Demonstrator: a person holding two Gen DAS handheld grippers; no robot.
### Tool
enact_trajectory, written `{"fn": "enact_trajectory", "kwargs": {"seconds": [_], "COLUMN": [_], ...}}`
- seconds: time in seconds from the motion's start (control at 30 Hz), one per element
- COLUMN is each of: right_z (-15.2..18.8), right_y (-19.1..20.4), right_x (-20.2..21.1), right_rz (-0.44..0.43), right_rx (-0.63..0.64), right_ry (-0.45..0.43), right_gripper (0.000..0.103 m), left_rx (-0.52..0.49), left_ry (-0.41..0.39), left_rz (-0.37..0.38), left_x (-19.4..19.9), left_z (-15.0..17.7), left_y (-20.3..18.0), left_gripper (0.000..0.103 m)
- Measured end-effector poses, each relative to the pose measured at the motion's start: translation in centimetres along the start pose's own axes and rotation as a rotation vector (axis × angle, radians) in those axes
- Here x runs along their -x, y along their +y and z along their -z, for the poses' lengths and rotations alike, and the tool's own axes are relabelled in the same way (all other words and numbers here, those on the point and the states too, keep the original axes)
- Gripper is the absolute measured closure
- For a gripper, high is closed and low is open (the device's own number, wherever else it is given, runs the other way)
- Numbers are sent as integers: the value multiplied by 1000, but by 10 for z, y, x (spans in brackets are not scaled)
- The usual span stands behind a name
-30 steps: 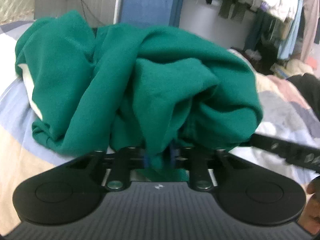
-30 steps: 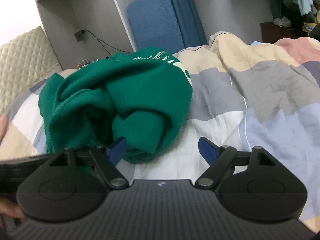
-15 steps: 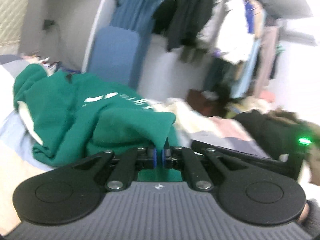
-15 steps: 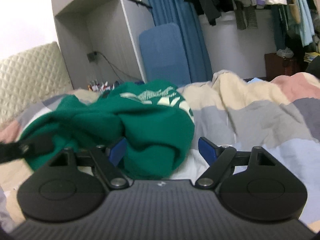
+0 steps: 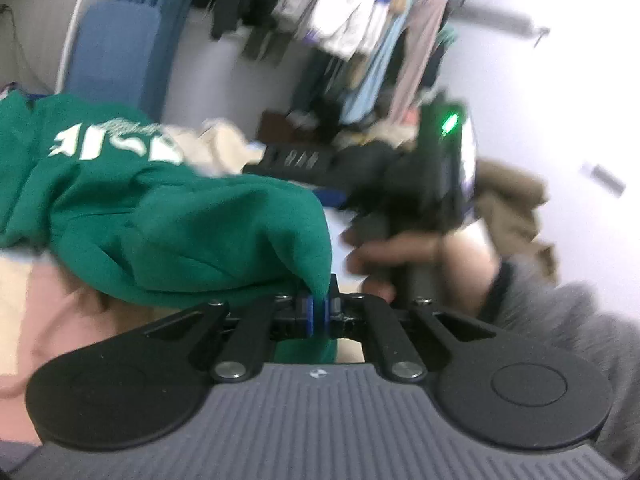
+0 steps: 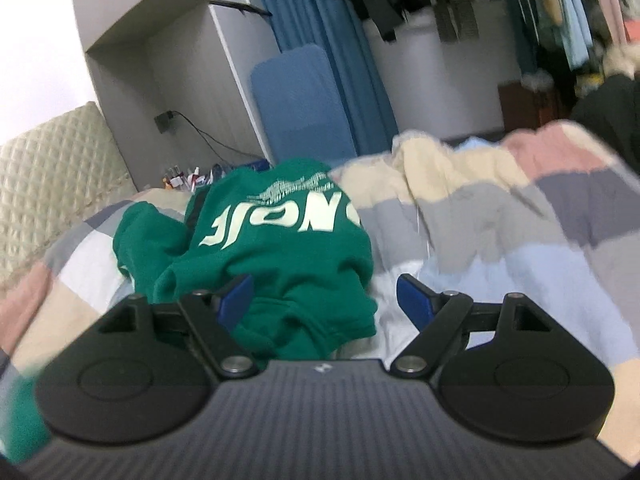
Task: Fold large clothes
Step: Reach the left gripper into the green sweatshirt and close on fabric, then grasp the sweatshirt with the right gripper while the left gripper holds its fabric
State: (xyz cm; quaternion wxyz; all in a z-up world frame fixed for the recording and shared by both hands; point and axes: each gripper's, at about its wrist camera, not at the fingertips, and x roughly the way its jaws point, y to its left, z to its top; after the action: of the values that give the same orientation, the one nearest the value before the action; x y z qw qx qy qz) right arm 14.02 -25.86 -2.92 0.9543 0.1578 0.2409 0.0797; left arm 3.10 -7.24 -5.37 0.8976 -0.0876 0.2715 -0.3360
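The left tool (image 5: 318, 312) is pinching a fold of the green sweatshirt (image 5: 180, 232), whose bulk trails toward 10 o'clock in that view. The right tool (image 6: 324, 300) is spread wide, with the sweatshirt's hem lying loosely between its fingers (image 6: 236, 300). The garment lies crumpled on the patchwork bed quilt (image 6: 500, 216).

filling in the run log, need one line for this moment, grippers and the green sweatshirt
left gripper: shut on green sweatshirt | right gripper: open, sweatshirt fold between jaws, not pinched | sweatshirt: bunched on patchwork quilt, unfolded
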Motion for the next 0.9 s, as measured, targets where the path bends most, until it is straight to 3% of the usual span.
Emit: {"fn": "enact_trajectory", "kwargs": {"seconds": [0.13,0.2,0.23,0.27,0.37,0.6,0.7,0.9], "right_z": [7,11,13,14,18,18,21,31], "right_y": [-4,-6,-9,-11,-19,-31,-37,-53], "right_x": [-11,-16,-19,-22,-30,-60,-80,-119], "right_rz": [6,14,14,12,13,-7,-28,-91], "right_rx": [-34,-32,-44,-57,-100,-196,-243,-359], "right_ry": [57,77,90,102,129,162,188,232], "right_gripper": [22,22,22,22,22,21,21,22], "left_rx": [46,78,90,106,163,400,484,611], "left_ry": [97,137,164,173,157,45,25,68], "left_rz": [-16,10,38,54,72,-25,-121,-274], "left_x": [-23,-24,-24,-27,-17,-7,-12,-72], "left_z": [-1,-2,-2,-11,-19,-54,-62,-58], "left_y": [18,28,31,36,66,152,193,262], "left_gripper": [92,64,32,23,22,15,15,16]}}
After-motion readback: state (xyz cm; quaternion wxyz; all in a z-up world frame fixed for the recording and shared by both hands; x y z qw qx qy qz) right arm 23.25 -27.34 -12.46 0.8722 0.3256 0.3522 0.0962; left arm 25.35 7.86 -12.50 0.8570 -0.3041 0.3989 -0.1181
